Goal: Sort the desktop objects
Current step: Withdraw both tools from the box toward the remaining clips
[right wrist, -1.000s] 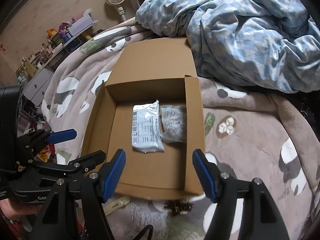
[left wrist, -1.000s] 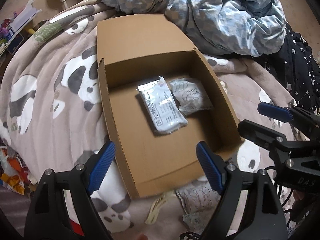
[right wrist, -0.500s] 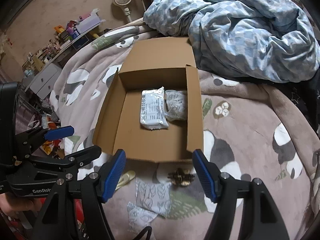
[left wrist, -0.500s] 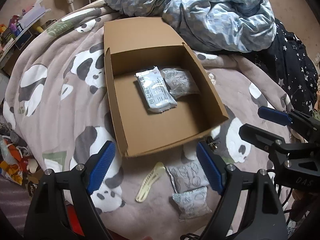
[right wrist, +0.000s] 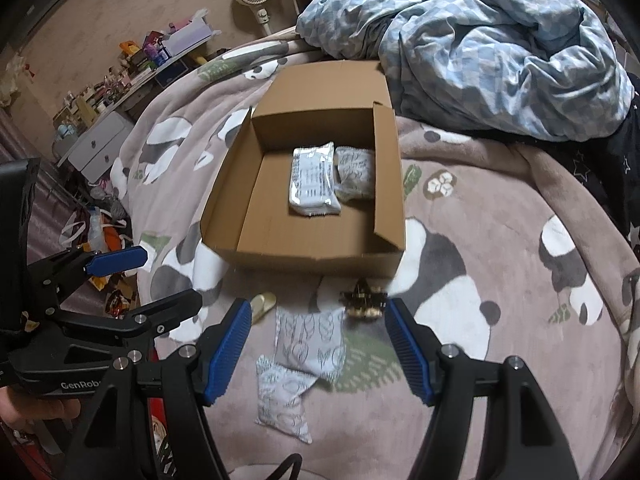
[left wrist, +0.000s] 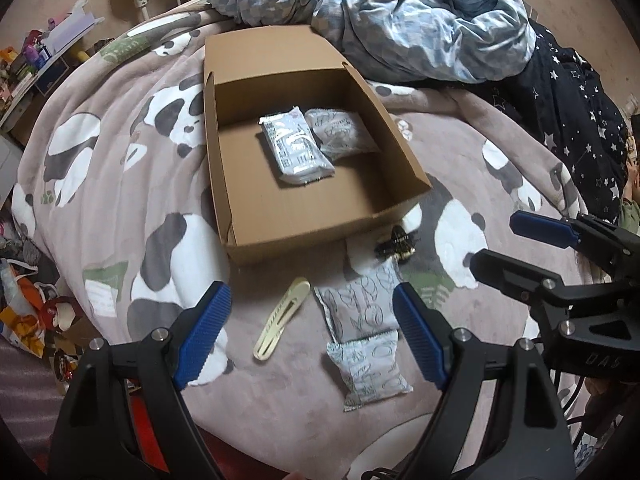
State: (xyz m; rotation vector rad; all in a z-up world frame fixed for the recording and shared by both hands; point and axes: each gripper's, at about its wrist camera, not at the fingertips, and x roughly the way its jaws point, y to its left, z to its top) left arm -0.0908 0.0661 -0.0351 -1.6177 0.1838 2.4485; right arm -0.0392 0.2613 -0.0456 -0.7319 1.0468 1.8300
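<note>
Tongs [left wrist: 310,332] [right wrist: 316,346] both spread above sachets [left wrist: 356,308].

Light was soft, diffuse indoor, moderately dim, no hard source visible. Shadows were weak: a shaded band inside the cardboard box [left wrist: 304,216] along its 3 o'clock wall, faint dark under its near edge. Glare sat on the silver packet [left wrist: 294,152] inside, washing out print. Strong fisheye bend in both views, black vignette at all corners, bed edge curved at 9 o'clock. Left wrist view was mostly sharp. Right wrist view showed motion smear on the patterned pouches [right wrist: 308,346] at 6 o'clock and the panda blanket [right wrist: 480,280]. Colours muted, slightly pink cast.
</note>
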